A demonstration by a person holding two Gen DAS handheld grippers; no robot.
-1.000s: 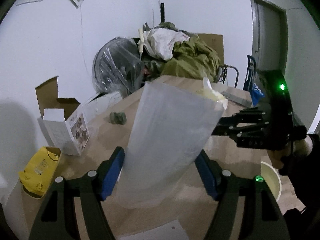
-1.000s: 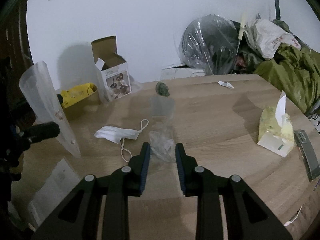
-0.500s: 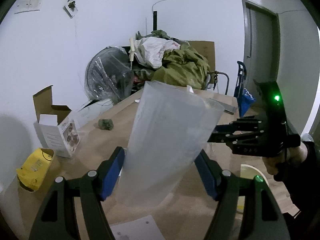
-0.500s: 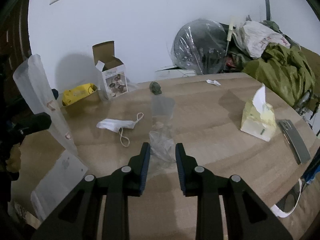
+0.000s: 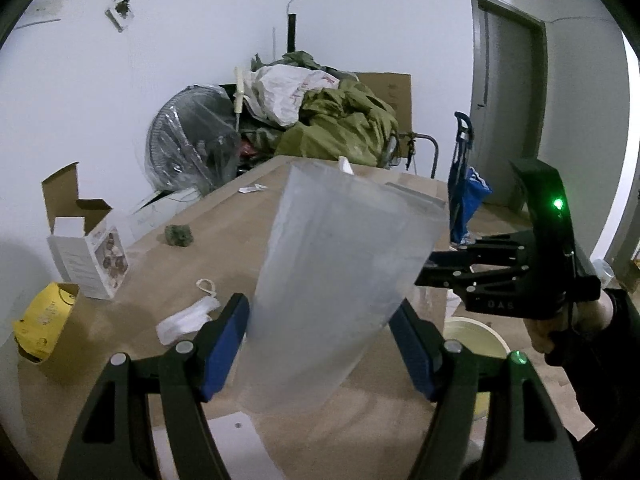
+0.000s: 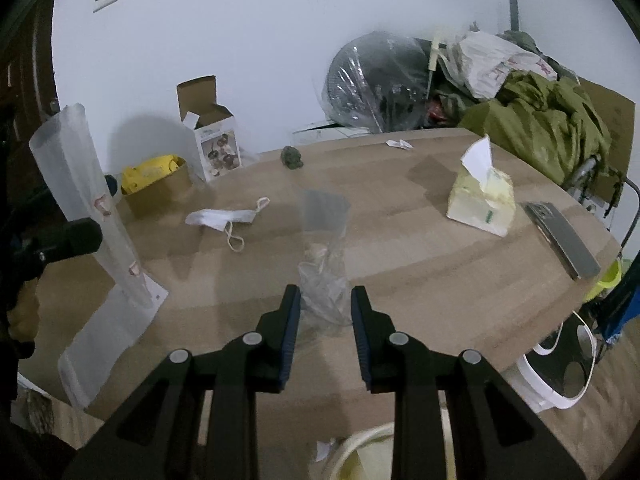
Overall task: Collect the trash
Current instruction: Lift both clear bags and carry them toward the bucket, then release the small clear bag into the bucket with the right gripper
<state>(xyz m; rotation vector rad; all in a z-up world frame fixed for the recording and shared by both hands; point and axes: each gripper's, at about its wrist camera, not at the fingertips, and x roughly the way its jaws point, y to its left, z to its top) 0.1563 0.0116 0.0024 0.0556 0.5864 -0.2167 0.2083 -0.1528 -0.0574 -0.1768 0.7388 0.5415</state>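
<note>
My left gripper (image 5: 320, 336) is shut on a frosted plastic bag (image 5: 340, 280), held upright above the wooden table (image 5: 224, 248). The bag also shows at the left of the right wrist view (image 6: 84, 200). My right gripper (image 6: 325, 312) is shut on a clear crinkled plastic wrapper (image 6: 323, 256), lifted over the table's near edge; it also shows in the left wrist view (image 5: 500, 276). A white face mask (image 6: 224, 218), a dark green crumpled wad (image 6: 291, 157) and a small white scrap (image 6: 399, 144) lie on the table.
A cream bin (image 5: 476, 340) stands on the floor below the right gripper. An open white box (image 6: 212, 144), a yellow bag in a cardboard box (image 6: 156, 180), a tissue pack (image 6: 482, 200), a grey flat device (image 6: 560, 236) and white paper (image 6: 112, 324) sit on the table. A wrapped fan (image 6: 376, 84) and clothes pile (image 6: 540, 120) stand behind.
Both grippers have risen and drawn back from the table with their loads. The right gripper now hangs nearer the table's edge, over the cream bin.
</note>
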